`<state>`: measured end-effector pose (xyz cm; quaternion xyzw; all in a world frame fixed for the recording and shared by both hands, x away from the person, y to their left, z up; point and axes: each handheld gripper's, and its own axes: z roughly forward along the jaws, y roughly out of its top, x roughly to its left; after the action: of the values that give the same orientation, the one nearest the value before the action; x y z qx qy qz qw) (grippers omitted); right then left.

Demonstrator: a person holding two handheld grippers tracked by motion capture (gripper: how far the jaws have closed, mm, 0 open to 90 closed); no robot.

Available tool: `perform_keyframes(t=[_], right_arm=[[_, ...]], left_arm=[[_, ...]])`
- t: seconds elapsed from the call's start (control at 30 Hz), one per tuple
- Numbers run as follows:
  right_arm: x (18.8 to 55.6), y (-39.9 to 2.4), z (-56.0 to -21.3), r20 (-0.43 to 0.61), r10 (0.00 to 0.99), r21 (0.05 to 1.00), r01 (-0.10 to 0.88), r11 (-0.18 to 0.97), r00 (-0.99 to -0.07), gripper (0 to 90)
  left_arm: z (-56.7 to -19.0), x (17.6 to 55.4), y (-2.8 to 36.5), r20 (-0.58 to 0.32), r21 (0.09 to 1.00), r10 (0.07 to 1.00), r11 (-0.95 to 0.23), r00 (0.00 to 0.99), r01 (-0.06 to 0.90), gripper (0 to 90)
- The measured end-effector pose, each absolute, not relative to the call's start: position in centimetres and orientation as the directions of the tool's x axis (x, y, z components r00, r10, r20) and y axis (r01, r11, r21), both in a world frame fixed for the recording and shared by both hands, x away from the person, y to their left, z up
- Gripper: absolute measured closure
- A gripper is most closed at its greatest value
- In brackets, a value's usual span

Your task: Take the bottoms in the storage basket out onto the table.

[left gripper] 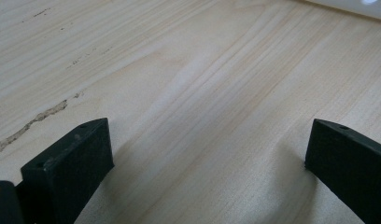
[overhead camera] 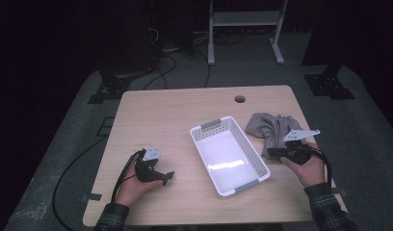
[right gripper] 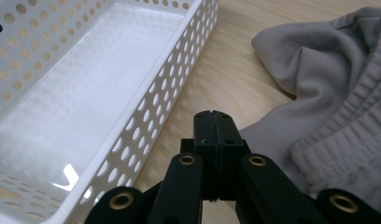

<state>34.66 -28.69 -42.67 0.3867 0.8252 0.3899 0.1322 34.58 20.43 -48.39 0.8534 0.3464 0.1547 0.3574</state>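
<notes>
A white perforated basket (overhead camera: pixel 255 156) stands empty in the middle of the wooden table (overhead camera: pixel 165 115). A crumpled grey cloth (overhead camera: pixel 269 126) lies just right of it. My right gripper (overhead camera: pixel 276 154) sits low at the cloth's near edge, between cloth and basket. In the right gripper view its jaws (right gripper: pixel 213 116) are pressed together with nothing between them; the grey cloth (right gripper: pixel 333 93) is to their right and the basket wall (right gripper: pixel 156 121) to their left. My left gripper (overhead camera: pixel 162 177) rests on the table left of the basket, and the left gripper view (left gripper: pixel 207 149) has its jaws wide apart over bare wood.
A round cable hole (overhead camera: pixel 240 99) is near the table's far edge. Black cables trail off the table's left side to the floor (overhead camera: pixel 74 163). A white metal frame (overhead camera: pixel 242 29) stands on the floor beyond the table. A sliver of the basket (left gripper: pixel 356 7) is at the left gripper view's top right.
</notes>
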Motion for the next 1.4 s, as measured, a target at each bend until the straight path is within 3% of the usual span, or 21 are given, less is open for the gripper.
perform_keyframes(t=[0.27, 0.43, 0.47, 0.63, 0.67, 0.7, 0.93, 1.4], right_arm=[[34.5, -28.6, -42.6, 0.096, 0.744, 0.75, 0.54, 0.383, -0.661, 88.7], [34.1, -28.3, -42.7, 0.093, 0.738, 0.741, 0.542, 0.396, -0.668, 88.8], [34.0, -28.2, -42.8, 0.095, 0.733, 0.74, 0.541, 0.4, -0.673, 88.9], [34.0, -28.0, -43.0, 0.093, 0.726, 0.734, 0.539, 0.413, -0.682, 88.9], [34.0, -28.0, -43.1, 0.094, 0.724, 0.732, 0.54, 0.415, -0.684, 88.9], [34.0, -27.9, -43.2, 0.098, 0.719, 0.729, 0.541, 0.419, -0.688, 89.0], [34.1, -27.5, -43.4, 0.1, 0.706, 0.721, 0.54, 0.434, -0.701, 89.0], [34.8, -26.9, -44.1, 0.116, 0.681, 0.702, 0.545, 0.459, -0.723, 89.4]], left_arm=[[-48.4, 34.7, 20.3, 0.016, 0.718, 0.711, -0.498, 0.703, 0.487, 0.0], [-48.1, 34.9, 20.1, 0.018, 0.734, 0.713, -0.485, 0.7, 0.475, 13.1], [-47.9, 34.9, 19.8, 0.017, 0.734, 0.712, -0.486, 0.702, 0.475, 21.7], [-47.2, 34.8, 19.0, 0.017, 0.757, 0.696, -0.478, 0.718, 0.445, 39.8], [-46.9, 34.7, 18.8, 0.005, 0.763, 0.689, -0.472, 0.725, 0.442, 39.8], [-46.5, 34.7, 18.6, -0.002, 0.77, 0.685, -0.464, 0.729, 0.438, 51.7], [-45.2, 35.4, 17.5, -0.099, 0.781, 0.682, -0.398, 0.724, 0.481, 89.2], [-45.1, 38.0, 13.0, -0.091, 0.769, 0.689, -0.41, 0.719, 0.49, 90.0]])
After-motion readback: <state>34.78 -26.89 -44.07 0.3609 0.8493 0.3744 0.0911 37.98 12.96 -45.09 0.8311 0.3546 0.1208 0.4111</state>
